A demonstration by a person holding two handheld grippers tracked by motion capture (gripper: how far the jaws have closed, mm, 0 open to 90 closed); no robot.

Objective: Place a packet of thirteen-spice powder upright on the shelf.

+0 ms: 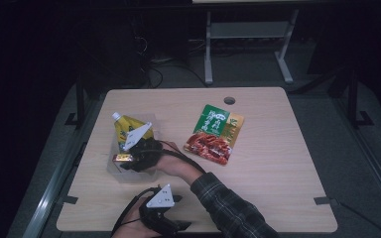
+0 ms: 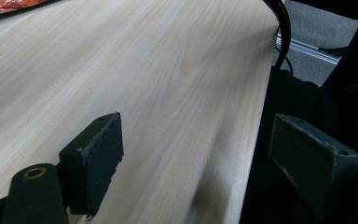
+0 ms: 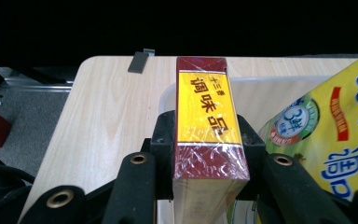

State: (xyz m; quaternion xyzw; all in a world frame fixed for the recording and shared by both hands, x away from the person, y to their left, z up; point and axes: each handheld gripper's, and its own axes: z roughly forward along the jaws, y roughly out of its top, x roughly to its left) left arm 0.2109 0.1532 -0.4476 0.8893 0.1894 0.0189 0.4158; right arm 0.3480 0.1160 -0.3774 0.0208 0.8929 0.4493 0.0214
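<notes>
Setting: lab or test room, dim. Evidence: bare wooden table (image 1: 278,163) with cable hole (image 1: 229,100) and corner brackets (image 1: 326,200); grey carpet (image 1: 258,74); metal frame legs (image 1: 208,49); loose cables (image 1: 154,67) on the floor behind.

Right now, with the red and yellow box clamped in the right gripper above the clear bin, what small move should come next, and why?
Probably lower it a little further into the clear plastic bin, then release. The right gripper is shut on the red and yellow box, which hangs over the bin's open space beside the yellow spouted pouch already standing inside.
</notes>
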